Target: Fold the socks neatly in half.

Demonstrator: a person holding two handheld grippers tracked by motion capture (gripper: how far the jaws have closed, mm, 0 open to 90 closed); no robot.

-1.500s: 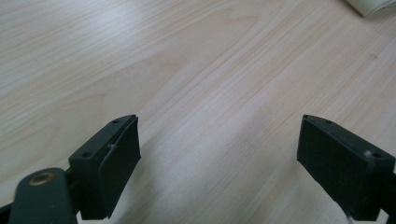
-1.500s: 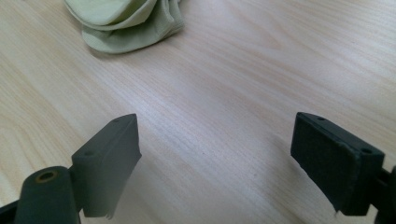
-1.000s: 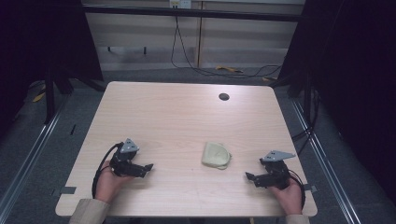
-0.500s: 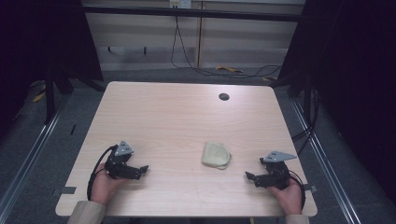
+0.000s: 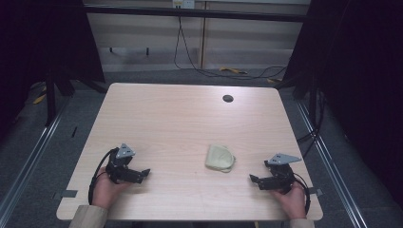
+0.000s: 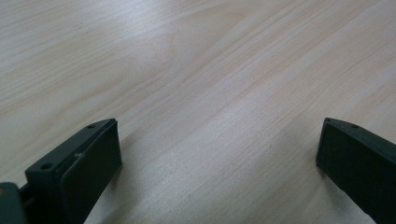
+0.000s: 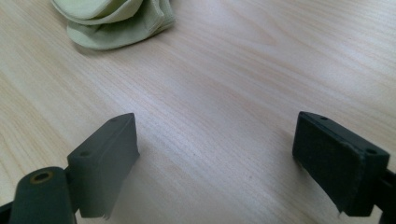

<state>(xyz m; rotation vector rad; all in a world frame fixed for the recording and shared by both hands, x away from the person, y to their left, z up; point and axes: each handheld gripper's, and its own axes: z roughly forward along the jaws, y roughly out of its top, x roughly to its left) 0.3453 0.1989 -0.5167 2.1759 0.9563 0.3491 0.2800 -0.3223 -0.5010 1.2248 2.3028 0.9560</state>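
Observation:
A folded pale green cloth [image 5: 220, 158] lies on the light wooden table [image 5: 190, 123], right of centre and toward the near edge. The same cloth [image 7: 112, 21] appears at the top left of the right gripper view. My left gripper [image 5: 145, 173] rests low on the table at the near left, open, jaws pointing right with bare wood between them [image 6: 219, 154]. My right gripper [image 5: 254, 180] sits at the near right, open, jaws pointing left toward the cloth and well apart from it [image 7: 215, 154].
A small dark round hole [image 5: 228, 98] marks the table's far right part. Black frame rails [image 5: 28, 161] run along both sides of the table. Cables [image 5: 209, 71] lie on the floor beyond the far edge.
My left gripper has drawn back a little toward the near left edge of the table. The right gripper and the cloth have stayed where they were.

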